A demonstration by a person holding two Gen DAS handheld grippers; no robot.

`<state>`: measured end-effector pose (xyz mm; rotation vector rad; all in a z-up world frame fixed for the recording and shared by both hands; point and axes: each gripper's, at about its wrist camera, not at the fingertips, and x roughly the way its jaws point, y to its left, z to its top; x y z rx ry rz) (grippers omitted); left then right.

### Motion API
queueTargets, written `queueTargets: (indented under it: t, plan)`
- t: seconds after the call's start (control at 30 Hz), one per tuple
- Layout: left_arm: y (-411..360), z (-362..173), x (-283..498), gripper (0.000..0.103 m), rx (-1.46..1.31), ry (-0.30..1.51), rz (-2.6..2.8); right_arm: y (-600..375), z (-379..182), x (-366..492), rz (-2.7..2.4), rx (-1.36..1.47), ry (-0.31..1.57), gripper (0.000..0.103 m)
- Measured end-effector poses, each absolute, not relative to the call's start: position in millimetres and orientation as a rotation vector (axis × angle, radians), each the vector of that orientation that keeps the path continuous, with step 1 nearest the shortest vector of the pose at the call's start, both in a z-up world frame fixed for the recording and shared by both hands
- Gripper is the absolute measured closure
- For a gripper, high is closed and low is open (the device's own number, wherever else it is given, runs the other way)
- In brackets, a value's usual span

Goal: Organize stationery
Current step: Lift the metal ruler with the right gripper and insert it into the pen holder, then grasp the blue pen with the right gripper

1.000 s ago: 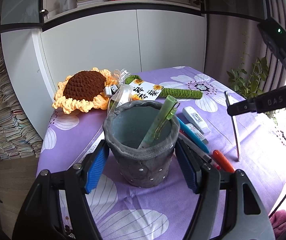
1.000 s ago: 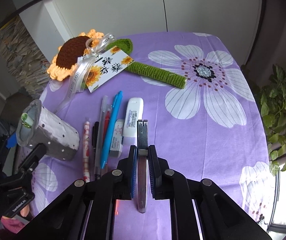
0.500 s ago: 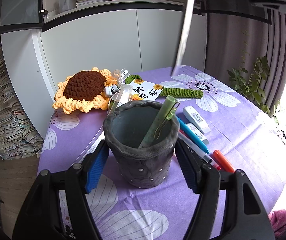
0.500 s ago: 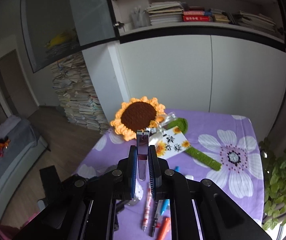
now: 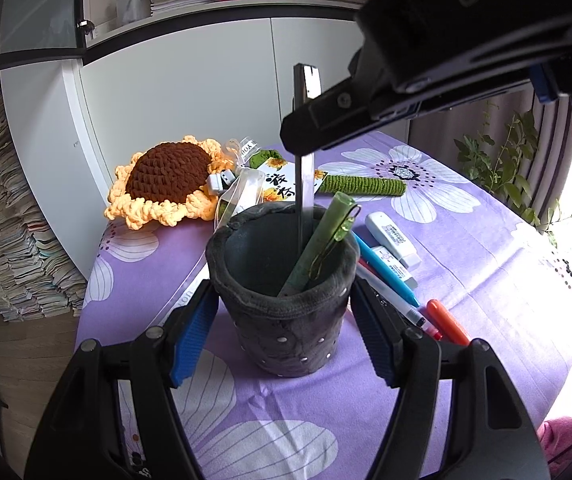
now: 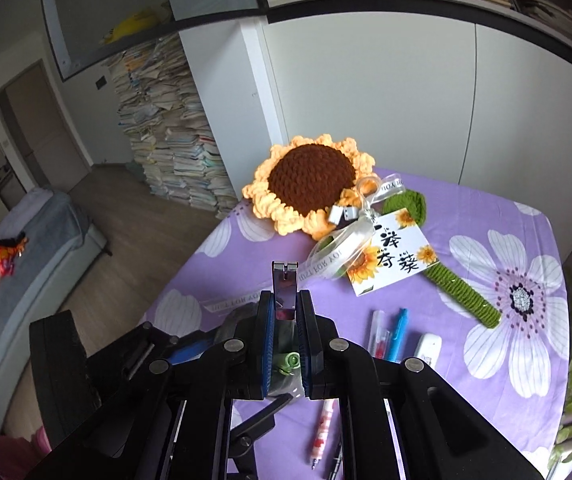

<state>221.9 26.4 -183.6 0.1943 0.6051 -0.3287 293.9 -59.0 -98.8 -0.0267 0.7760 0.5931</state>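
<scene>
The grey felt pen pot [image 5: 284, 300] is clamped between the blue pads of the left claw [image 5: 282, 320] on the purple-clothed bench [image 5: 486, 280]. A flat metal ruler [image 5: 306, 184] is pinched upright in the narrowly closed right claw [image 6: 285, 320], with its lower end already inside the pot's mouth beside one green pen [image 5: 318, 246]. If the ruler is released while tilted, the soft rim could be caught and the pot tipped, or the green pen could be levered out. Outside the pot are counted one blue pen [image 5: 386, 270], one white pen [image 5: 396, 304], one orange marker [image 5: 448, 322], two white correction-tape-like pieces [image 5: 392, 238] and one crocheted sunflower [image 5: 166, 178]; a red pen seems partly hidden.
</scene>
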Motion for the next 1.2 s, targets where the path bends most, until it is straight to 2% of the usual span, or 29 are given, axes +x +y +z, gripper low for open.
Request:
queueTargets:
  t: [0.3,0.6,0.87,1.2]
  plan:
    - [26.7,-183.9,222.0,0.036,0.194,0.606,-0.328,-67.5,-113.5,301.3,0.610,0.033,0.852,0.091]
    - [25.7,-184.8,221.0,0.036,0.190,0.602,-0.324,-110.2,-96.9,309.5,0.496,0.100,0.805,0.091]
    - [26.4,-184.5,220.4,0.036,0.191,0.604,-0.322,-124.2,-167.5,361.6,0.383,0.136,1.043,0.091]
    - [27.7,-183.8,221.6,0.036,0.189,0.601,-0.311,-113.8,-194.6,391.3,0.338,0.126,1.121,0.091]
